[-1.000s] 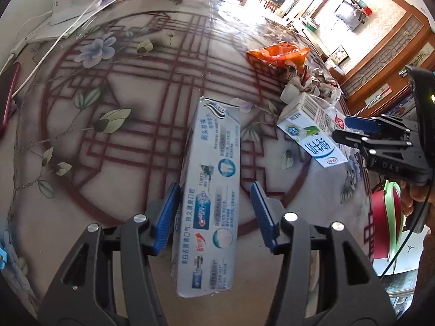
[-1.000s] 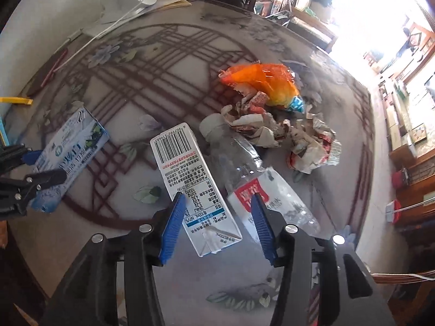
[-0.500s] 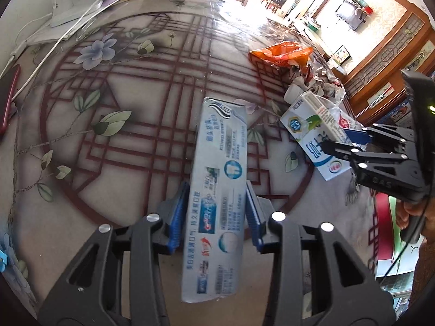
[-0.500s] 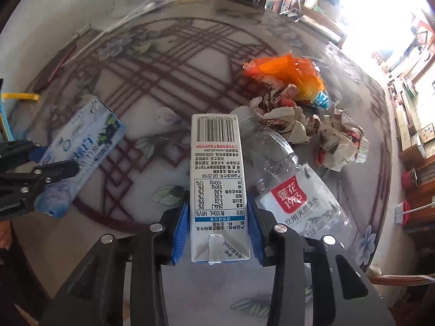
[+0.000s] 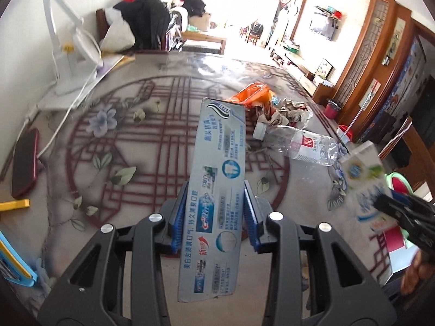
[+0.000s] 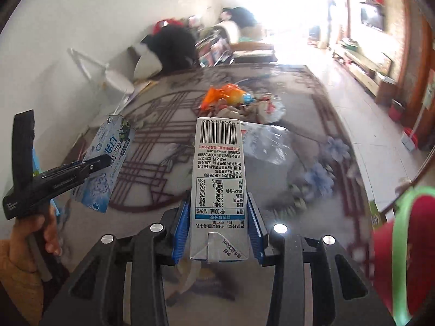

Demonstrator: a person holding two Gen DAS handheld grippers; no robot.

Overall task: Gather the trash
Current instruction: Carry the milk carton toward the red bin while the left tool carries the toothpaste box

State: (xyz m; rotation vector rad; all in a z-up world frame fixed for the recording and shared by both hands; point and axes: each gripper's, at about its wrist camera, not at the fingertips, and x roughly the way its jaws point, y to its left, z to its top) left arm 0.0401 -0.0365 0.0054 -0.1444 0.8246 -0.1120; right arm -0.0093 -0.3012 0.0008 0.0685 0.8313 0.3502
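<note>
Left wrist view: the left gripper (image 5: 216,217) fills the lower centre of the frame, its blue-padded jaws closed against both long sides of a toothpaste box (image 5: 217,190), which runs from the lower centre up to mid-frame and is held clear of the worktop (image 5: 152,141). At the right edge the right gripper (image 5: 402,212) appears, blurred, gripping a milk carton (image 5: 364,190).

Right wrist view: the right gripper (image 6: 218,228) occupies the lower centre, jaws pressed on the two sides of the milk carton (image 6: 218,179), barcode end pointing away from the camera and folded base nearest the lens. At the left edge a hand (image 6: 24,247) carries the left gripper (image 6: 89,165), clamped on the toothpaste box (image 6: 106,163).

Remaining trash lies on the patterned worktop (image 6: 163,141), upper centre to centre right of the left wrist view: an orange plastic bag (image 5: 252,93), crumpled paper (image 5: 288,111) just beside it, and a clear plastic bottle (image 5: 299,142) lying on its side in front of the paper. A red phone (image 5: 24,163) lies at the left edge; a white desk lamp (image 5: 68,54) stands at upper left.
</note>
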